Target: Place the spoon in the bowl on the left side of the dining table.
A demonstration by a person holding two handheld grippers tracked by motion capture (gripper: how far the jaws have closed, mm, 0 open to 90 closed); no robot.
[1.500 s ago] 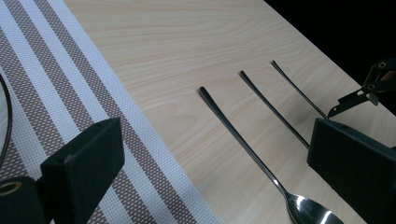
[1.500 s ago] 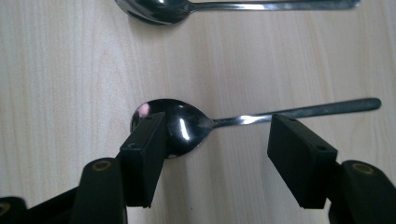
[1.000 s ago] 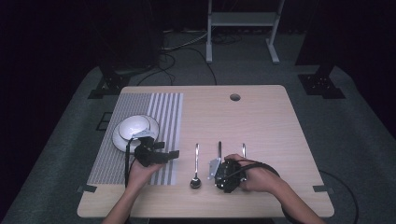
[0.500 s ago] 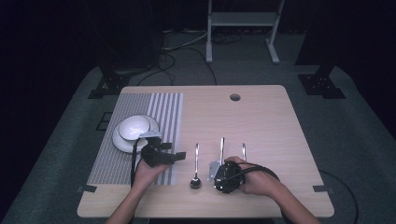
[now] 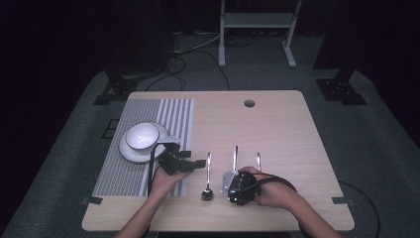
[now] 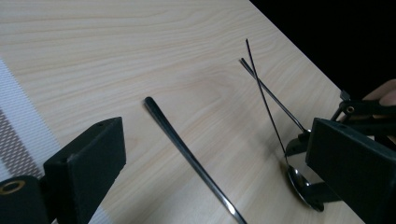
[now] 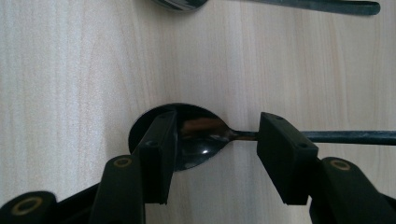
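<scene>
From above, my left gripper (image 5: 190, 163) hovers spread beside a bowl (image 5: 142, 136) on the table (image 5: 277, 124); its own view shows a spoon handle (image 6: 187, 154) between the jaws; my right gripper (image 7: 215, 154), spread, straddles a second spoon (image 7: 201, 137).

A dark recording studio or lab: beyond the wooden table (image 5: 277, 124), cables (image 5: 185, 62) cross grey carpet (image 5: 376, 148) near a metal stand (image 5: 257, 22).

Pale wood table (image 5: 277, 124); grey-white striped mat (image 5: 168, 116); white bowl (image 5: 142, 136).
</scene>
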